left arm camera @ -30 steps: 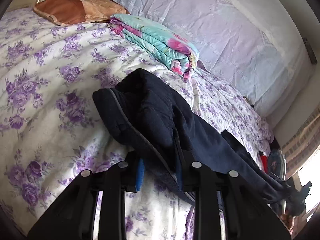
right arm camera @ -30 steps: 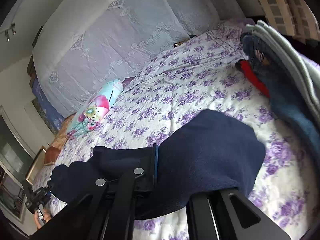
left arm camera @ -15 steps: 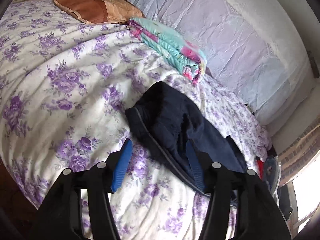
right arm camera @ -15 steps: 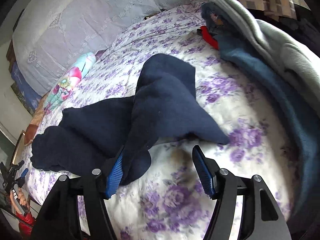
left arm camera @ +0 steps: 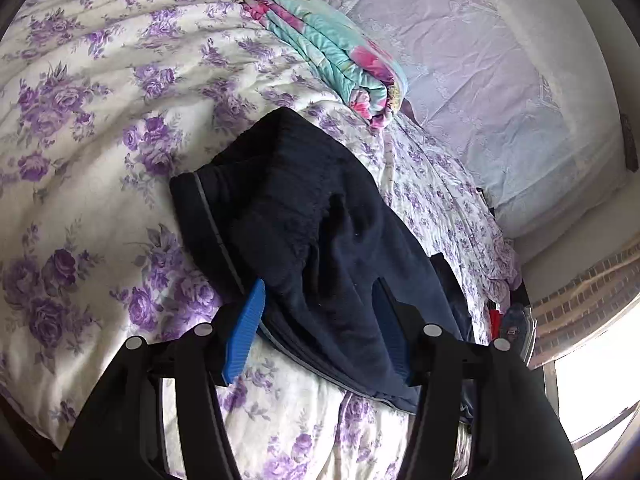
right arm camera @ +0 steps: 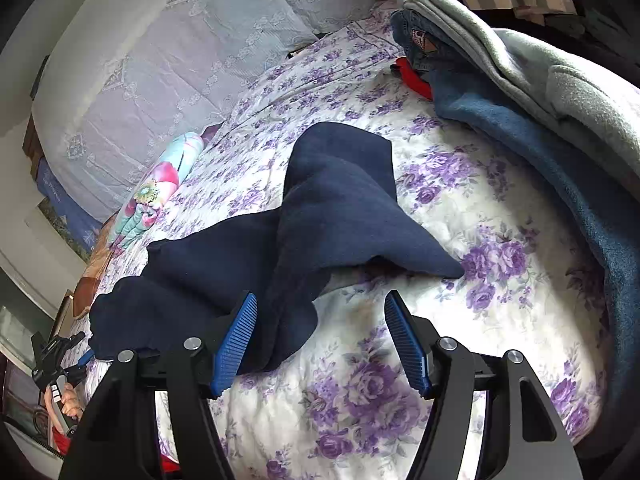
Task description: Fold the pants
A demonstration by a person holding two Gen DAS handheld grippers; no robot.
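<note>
On the bedspread (right arm camera: 500, 208), pants (left arm camera: 304, 216) half hidden; left claw (left arm camera: 316, 332) and right claw (right arm camera: 320, 344) gape

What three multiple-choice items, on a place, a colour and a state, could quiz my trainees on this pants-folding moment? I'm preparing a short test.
1. Where do the pants lie?
A. on the flowered bedspread
B. on the floor
C. over a chair

2. What colour are the pants?
A. red
B. navy
C. grey

3. How do the left gripper and the right gripper stand?
A. both open, holding nothing
B. both shut on the pants
C. only the left one shut on the pants

Answers:
1 A, purple-flowered cover shows all round the fabric.
2 B, the cloth is dark blue in both views.
3 A, blue pads sit wide apart on each gripper, clamping no cloth.
</note>
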